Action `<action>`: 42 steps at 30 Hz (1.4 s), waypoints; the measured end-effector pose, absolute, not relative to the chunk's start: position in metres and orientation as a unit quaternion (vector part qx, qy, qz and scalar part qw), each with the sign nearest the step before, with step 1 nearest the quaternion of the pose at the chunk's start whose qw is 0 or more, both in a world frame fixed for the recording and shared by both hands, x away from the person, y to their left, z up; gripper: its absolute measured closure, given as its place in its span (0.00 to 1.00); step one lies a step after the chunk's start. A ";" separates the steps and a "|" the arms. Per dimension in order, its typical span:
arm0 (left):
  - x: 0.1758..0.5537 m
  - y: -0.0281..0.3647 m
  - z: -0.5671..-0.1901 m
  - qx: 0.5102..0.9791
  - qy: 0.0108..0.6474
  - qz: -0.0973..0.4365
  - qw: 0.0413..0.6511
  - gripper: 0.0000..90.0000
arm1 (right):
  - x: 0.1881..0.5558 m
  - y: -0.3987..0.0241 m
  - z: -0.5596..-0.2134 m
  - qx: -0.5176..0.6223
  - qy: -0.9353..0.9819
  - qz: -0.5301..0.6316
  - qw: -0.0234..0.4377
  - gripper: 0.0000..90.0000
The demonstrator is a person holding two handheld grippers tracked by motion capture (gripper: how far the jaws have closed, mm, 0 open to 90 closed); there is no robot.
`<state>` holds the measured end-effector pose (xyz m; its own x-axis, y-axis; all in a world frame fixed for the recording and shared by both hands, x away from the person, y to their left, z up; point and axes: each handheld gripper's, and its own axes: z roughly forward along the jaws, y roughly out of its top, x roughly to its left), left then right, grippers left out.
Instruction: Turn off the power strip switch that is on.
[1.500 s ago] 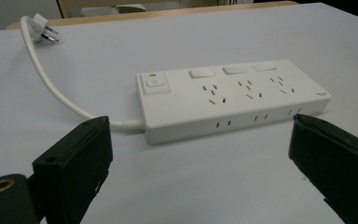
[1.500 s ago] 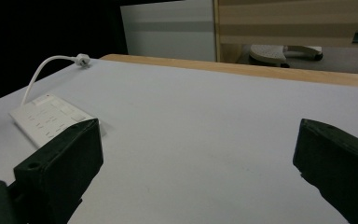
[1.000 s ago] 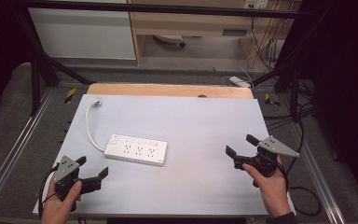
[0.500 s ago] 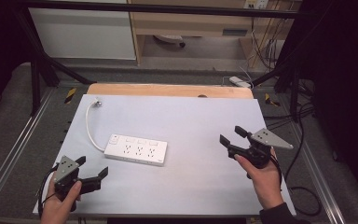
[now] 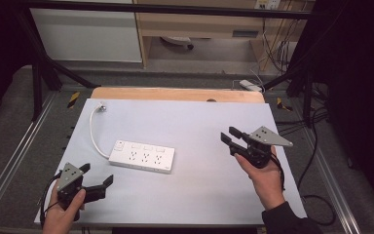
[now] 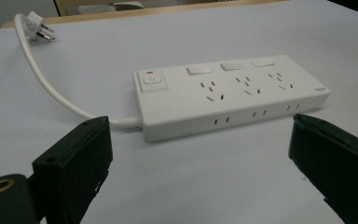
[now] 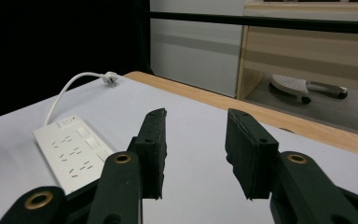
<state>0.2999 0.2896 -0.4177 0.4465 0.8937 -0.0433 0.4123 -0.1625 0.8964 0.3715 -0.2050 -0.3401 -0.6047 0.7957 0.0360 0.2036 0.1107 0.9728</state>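
We work over a pale grey table, where the white rectangular plastic power strip lies near the centre, toward nine o'clock, its short white cord curving up to a plug at about eleven o'clock. Our left hand-held gripper waits at seven o'clock, jaws spread wide and empty, pointing at the strip. Our right hand-held gripper, at four o'clock, has just been closing its jaws with nothing between them; a gap remains. To grasp well, we judge we should reopen it and approach square to the strip's long sides.
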 end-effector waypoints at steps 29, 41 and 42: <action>0.300 0.289 -0.418 0.719 0.453 0.264 0.456 0.07 | 0.392 -0.165 -0.337 0.332 0.708 0.571 0.251 0.88; 0.300 0.291 -0.418 0.718 0.454 0.265 0.456 0.07 | 0.400 -0.149 -0.340 0.328 0.711 0.574 0.241 0.95; 0.300 0.291 -0.418 0.718 0.454 0.265 0.457 0.07 | 0.401 -0.147 -0.340 0.330 0.711 0.574 0.239 0.96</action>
